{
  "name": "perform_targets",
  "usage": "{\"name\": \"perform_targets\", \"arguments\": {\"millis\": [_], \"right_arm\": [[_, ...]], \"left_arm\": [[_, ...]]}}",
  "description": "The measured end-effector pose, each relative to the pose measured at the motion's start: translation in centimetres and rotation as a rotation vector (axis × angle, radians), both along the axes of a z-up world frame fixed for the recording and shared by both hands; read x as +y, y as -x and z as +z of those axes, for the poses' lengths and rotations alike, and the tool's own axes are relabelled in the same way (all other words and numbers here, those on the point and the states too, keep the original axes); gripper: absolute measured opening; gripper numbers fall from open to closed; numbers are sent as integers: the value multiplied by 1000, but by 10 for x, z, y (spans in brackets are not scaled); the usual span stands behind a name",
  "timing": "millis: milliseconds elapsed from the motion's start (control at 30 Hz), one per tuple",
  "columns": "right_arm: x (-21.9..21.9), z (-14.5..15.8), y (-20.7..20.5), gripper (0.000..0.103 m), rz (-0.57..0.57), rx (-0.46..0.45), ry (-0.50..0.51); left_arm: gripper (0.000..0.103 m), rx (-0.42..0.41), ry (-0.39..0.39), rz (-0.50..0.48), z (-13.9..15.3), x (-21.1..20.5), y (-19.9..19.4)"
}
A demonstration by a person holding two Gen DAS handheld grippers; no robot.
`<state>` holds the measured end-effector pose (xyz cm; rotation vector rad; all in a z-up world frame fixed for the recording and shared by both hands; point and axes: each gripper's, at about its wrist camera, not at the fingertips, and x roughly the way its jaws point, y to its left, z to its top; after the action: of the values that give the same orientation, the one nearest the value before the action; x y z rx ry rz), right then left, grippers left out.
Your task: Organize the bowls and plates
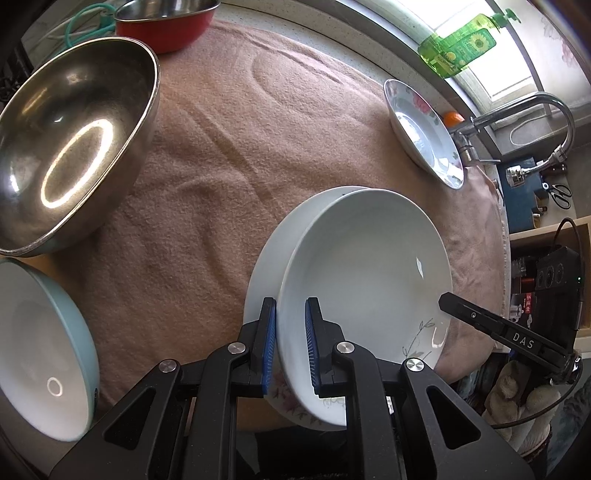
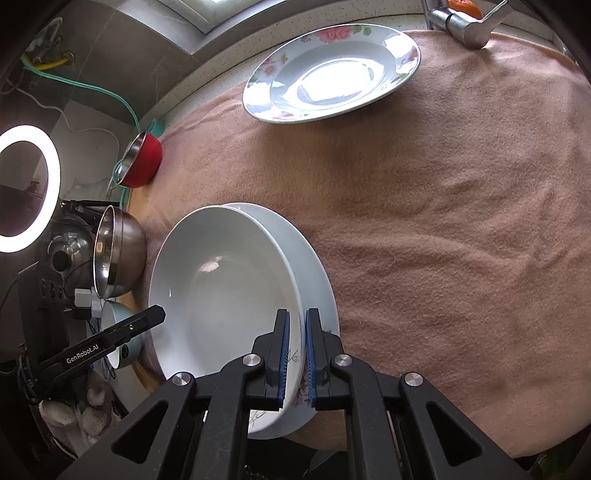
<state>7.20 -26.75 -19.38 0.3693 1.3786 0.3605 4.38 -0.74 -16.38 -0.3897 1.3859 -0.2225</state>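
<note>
A white deep plate with a thin sprig drawn on its rim lies over a wider white plate, offset from it. My left gripper is shut on the deep plate's near rim, one blue pad inside and one outside. On the opposite rim my right gripper is shut the same way, and its black finger shows in the left wrist view. Whether the deep plate rests on the lower plate or hangs just above it I cannot tell.
All stands on a pink blanket. At the far edge lies a floral plate, by a tap. A steel bowl, a red bowl and a teal bowl stand to the left.
</note>
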Motion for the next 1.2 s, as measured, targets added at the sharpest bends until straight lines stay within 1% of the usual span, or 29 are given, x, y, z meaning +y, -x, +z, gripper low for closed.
{"name": "perform_targets", "arguments": {"millis": [367,733,967,1200], "right_arm": [[1,-2,0,8,7,3,10],[3,-2,2,8,8,-1,18],[4,1,4,8,11,-19,45],[1,2,6,8,4,-19,42]], "left_arm": [[13,-3,-17,-12,0,-2,1],[13,-3,-17,-12,-1,-2,1],[13,4,-21,-24,-4,-5,2],[13,3,-28,-33,-4,-7,1]]}}
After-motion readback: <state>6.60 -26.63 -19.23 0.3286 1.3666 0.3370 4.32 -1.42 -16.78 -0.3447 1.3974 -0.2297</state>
